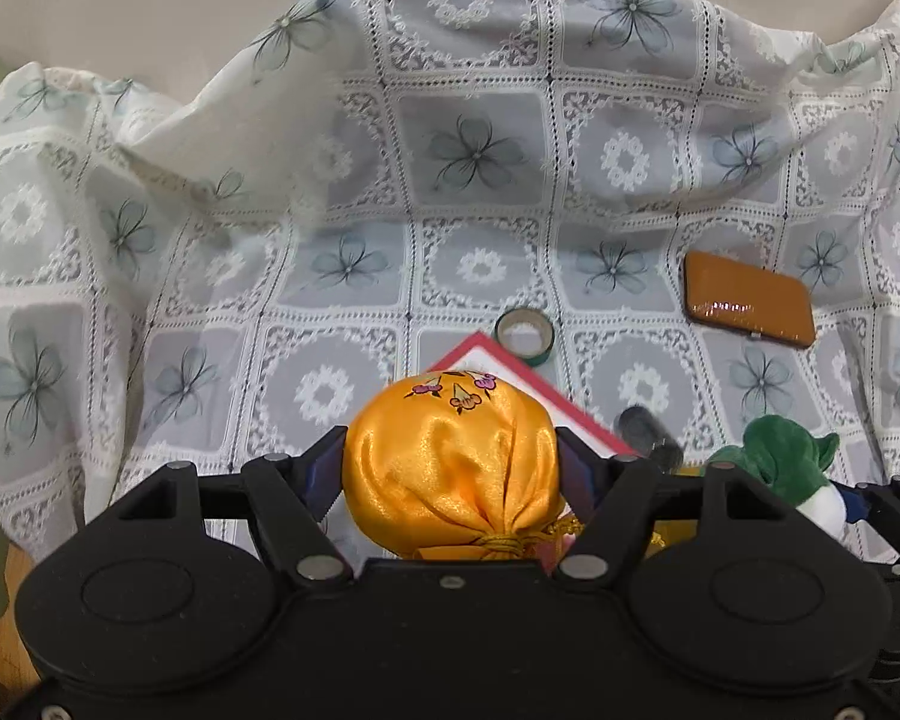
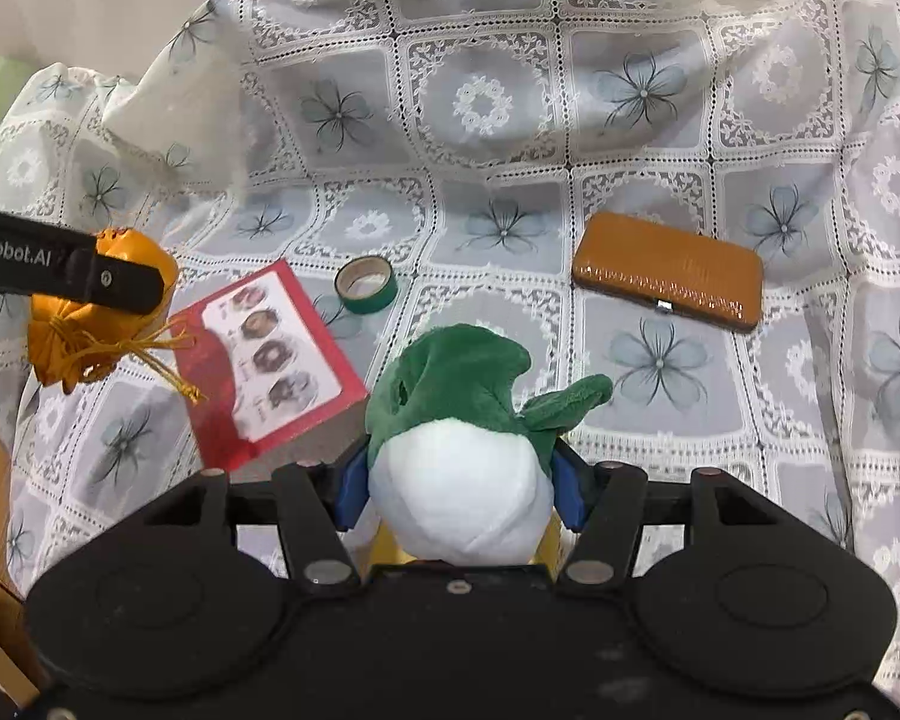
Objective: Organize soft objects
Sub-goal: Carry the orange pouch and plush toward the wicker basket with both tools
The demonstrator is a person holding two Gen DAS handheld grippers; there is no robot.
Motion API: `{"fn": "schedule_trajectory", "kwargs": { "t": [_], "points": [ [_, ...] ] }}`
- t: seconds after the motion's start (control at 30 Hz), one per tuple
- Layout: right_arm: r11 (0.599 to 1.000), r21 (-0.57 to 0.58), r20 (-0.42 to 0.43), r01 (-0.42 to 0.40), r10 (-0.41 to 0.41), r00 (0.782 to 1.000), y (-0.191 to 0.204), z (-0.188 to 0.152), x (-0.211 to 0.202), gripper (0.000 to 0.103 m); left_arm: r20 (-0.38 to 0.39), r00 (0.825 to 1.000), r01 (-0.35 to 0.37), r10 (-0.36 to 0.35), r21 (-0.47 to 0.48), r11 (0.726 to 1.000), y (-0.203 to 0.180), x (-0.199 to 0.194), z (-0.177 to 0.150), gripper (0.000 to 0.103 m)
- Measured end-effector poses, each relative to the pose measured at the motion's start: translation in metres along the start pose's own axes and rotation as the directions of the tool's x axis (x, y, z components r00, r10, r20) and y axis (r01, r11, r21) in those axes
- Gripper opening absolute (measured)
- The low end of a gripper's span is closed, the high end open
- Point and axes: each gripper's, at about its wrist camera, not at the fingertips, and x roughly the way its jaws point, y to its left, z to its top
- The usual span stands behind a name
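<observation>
My left gripper (image 1: pixel 450 465) is shut on a round orange satin pouch (image 1: pixel 450 462) with small embroidered flowers and a tied gold cord, held above the cloth. From the right wrist view the same orange pouch (image 2: pixel 99 312) hangs at the left in the left gripper's black finger (image 2: pixel 90 276). My right gripper (image 2: pixel 459 480) is shut on a plush radish toy (image 2: pixel 459 480), with a white body and green leaves, its blue pads pressing both sides. The plush radish (image 1: pixel 792 468) also shows at the right edge of the left wrist view.
A lace floral tablecloth (image 2: pixel 660 372) covers the surface and rises in folds at the back. On it lie a red-edged picture box (image 2: pixel 270 354), a green tape roll (image 2: pixel 366 285) and a brown leather case (image 2: pixel 669 270). A wooden floor shows at the lower left.
</observation>
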Motion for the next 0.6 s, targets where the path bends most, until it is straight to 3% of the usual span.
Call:
{"fn": "schedule_trajectory", "kwargs": {
  "t": [0.6],
  "points": [
    [0.999,0.040,-0.006,-0.018,0.018,1.000,0.014,-0.053,-0.050,0.059,-0.018,1.000,-0.001,0.001,0.006,1.000,-0.016,-0.034,-0.070,0.066]
  ]
}}
